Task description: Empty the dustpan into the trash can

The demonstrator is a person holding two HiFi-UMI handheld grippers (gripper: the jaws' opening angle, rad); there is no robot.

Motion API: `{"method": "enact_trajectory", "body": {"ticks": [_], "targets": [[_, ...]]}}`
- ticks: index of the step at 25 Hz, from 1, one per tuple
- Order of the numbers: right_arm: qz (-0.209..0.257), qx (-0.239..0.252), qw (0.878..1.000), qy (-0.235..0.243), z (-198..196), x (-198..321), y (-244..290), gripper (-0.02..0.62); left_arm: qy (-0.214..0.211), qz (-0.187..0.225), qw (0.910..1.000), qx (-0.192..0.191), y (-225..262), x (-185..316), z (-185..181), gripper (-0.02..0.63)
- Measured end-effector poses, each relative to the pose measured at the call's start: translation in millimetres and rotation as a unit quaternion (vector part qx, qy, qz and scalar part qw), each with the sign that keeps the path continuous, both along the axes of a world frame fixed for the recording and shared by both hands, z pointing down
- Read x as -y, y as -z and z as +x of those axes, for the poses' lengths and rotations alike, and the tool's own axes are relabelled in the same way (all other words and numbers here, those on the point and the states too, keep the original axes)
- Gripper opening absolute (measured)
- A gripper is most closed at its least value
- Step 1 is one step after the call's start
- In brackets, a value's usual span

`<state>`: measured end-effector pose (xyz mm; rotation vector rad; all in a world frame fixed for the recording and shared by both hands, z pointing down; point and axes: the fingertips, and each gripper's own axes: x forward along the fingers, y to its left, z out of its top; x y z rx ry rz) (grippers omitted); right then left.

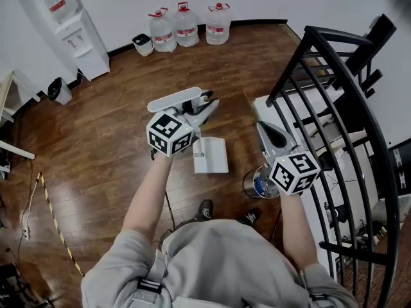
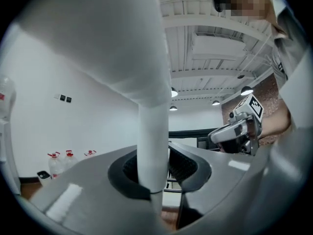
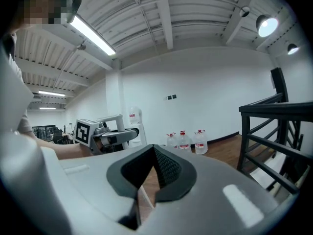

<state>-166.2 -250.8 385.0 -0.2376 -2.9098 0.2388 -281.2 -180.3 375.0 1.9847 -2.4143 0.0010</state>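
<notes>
Dustpan [image 2: 151, 146] handle is clamped in left gripper [image 1: 207, 102]; right gripper [image 1: 262, 128] is closed, empty. Pan should be centred over trash can [image 1: 260, 183], on floor under right gripper, then tipped slowly.

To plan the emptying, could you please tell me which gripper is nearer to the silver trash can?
Right. In the head view the right gripper sits beside the trash can; the left gripper, holding the dustpan, is off to its left.
</notes>
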Motion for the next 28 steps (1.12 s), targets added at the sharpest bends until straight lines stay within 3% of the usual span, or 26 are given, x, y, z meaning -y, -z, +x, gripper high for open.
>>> {"method": "enact_trajectory", "body": {"ticks": [11,20,28], "targets": [[-0.007,-0.045,0.999,-0.006,-16.8,-11.2,-50.9,0.0,0.075,0.005,0.9967,-0.032,-96.9,-15.8,-76.2,0.098],[-0.028,-0.079,0.996,-0.009,-18.8,-17.8,-102.6,0.0,0.088,-0.013,0.9954,-0.035,-184.6,17.3,-97.4,0.098],[-0.031,-0.114,0.993,-0.013,-14.8,-18.1,-134.3,0.0,0.124,-0.011,0.9914,-0.039,-224.9,13.4,-119.0,0.098]]}}
